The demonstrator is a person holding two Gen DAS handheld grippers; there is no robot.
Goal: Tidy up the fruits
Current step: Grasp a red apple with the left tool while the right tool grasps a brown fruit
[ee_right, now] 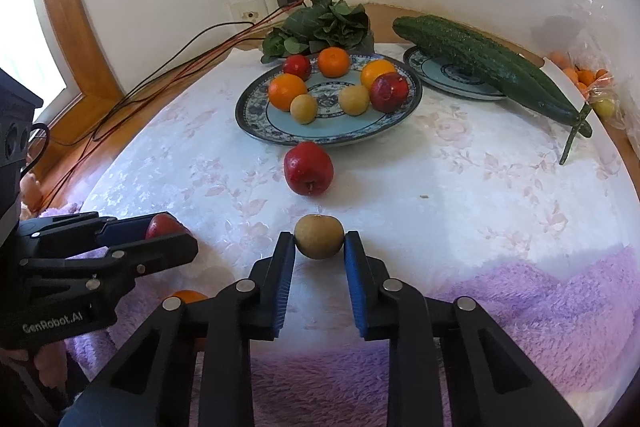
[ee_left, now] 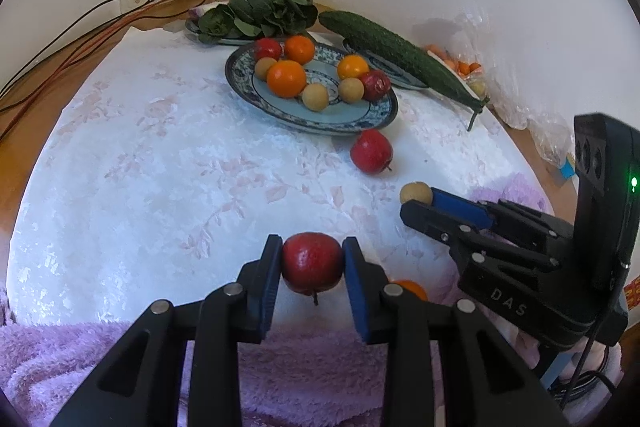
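Both grippers have fruit right now. The left gripper has its blue pads pinched on either side of a small red apple, stem pointing down, held over the near edge of the white flowery tablecloth. The right gripper is clamped on a little tan round fruit, maybe a longan, pads pressing both sides, with the fruit sitting at the very tips. Between the two and farther back there's another red apple lying loose on the cloth, just in front of the big blue patterned plate. That plate already carries a bunch of stuff: a few oranges, a couple of red apples and several more tan round fruits, all spread around the dish. Behind it sits a second plate with a long cucumber laid across it, tip hanging off toward the right, and a pile of leafy greens at the back near the wall socket with cables trailing off. There's also something orange peeking out behind the left gripper's finger, down by the fuzzy purple towel. Probably another orange, but it's mostly hidden so I can't be sure. Far right, a plastic bag with more small orange fruit.
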